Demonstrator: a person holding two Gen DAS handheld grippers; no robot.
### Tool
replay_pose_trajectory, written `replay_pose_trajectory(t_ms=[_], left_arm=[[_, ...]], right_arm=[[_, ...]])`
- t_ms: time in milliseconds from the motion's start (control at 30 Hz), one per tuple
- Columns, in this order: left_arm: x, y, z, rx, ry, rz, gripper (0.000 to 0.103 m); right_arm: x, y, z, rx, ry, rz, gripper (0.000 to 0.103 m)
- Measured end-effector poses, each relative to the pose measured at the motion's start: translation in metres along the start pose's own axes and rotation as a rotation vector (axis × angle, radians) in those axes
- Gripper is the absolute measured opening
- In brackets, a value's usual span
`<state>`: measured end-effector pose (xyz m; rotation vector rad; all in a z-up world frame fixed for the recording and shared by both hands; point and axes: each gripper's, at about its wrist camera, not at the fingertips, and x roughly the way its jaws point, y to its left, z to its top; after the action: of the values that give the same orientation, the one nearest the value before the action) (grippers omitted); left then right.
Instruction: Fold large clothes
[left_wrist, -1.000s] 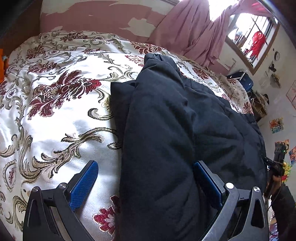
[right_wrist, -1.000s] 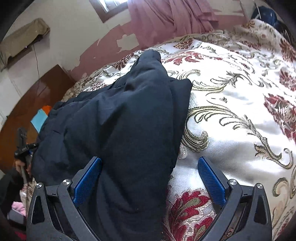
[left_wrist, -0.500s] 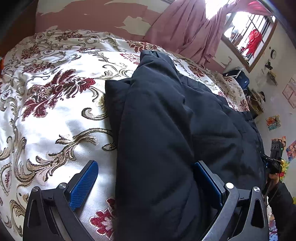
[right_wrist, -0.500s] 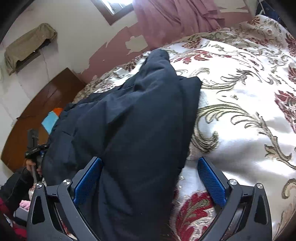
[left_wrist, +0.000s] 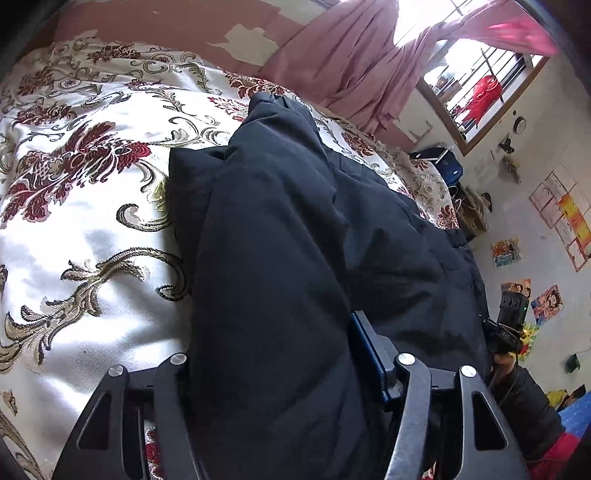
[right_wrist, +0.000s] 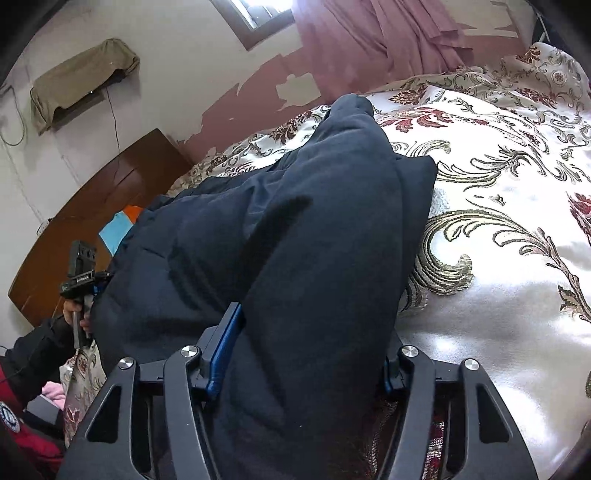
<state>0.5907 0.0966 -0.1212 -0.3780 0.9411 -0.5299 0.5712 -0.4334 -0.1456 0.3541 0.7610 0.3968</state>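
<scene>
A dark navy padded garment (left_wrist: 277, 221) lies lengthwise on a bed with a cream, red-flowered bedspread (left_wrist: 92, 229). Its long side is doubled over into a thick fold. My left gripper (left_wrist: 273, 350) straddles the near end of that fold. Its jaws are closing, the blue right pad (left_wrist: 365, 350) digs into the cloth, and the left pad is buried under it. In the right wrist view the same garment (right_wrist: 314, 221) bulges up between the closing jaws of my right gripper (right_wrist: 310, 339), whose left pad (right_wrist: 227, 332) presses its side. The bedspread (right_wrist: 498, 229) lies to the right.
A pink curtain (left_wrist: 351, 62) and a barred window (left_wrist: 476, 85) stand behind the bed. A brown wooden headboard (right_wrist: 92, 206) stands at the bed's left end, with a blue and orange item (right_wrist: 120, 229) by it. A hand in a dark sleeve (right_wrist: 74, 314) grips the other handle.
Both pairs of jaws have gone from wide open to squeezed in on the garment's fold. The fabric now bulges up between them. Both cameras tilted slightly.
</scene>
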Motion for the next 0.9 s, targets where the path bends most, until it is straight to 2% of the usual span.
replay_pose_trajectory(t_ms=[167,367,433,533,667,900], left_arm=[[-0.001,-0.001,0.002,-0.015,0.007,0.004,0.051],[-0.005,-0.018,0.000,0.000,-0.018,0.074,0.034],[-0.006,-0.019,0.002,-0.030,-0.015,0.083,0.029],[-0.009,-0.022,0.005,-0.066,-0.007,0.111,0.026],[-0.010,-0.035,0.008,-0.057,0.002,0.173,0.024],[-0.021,-0.046,0.008,-0.074,-0.010,0.199,0.020]], right_arm=[[0.001,-0.007,0.000,0.036,0.011,0.023,0.056],[0.003,-0.006,-0.003,0.064,0.028,0.018,0.056],[0.004,-0.003,-0.002,0.065,0.036,0.001,0.056],[0.004,0.002,0.000,0.074,0.054,-0.013,0.049],[0.001,0.009,0.003,0.083,0.065,-0.027,0.037],[-0.009,0.026,0.004,0.059,0.047,-0.054,0.025]])
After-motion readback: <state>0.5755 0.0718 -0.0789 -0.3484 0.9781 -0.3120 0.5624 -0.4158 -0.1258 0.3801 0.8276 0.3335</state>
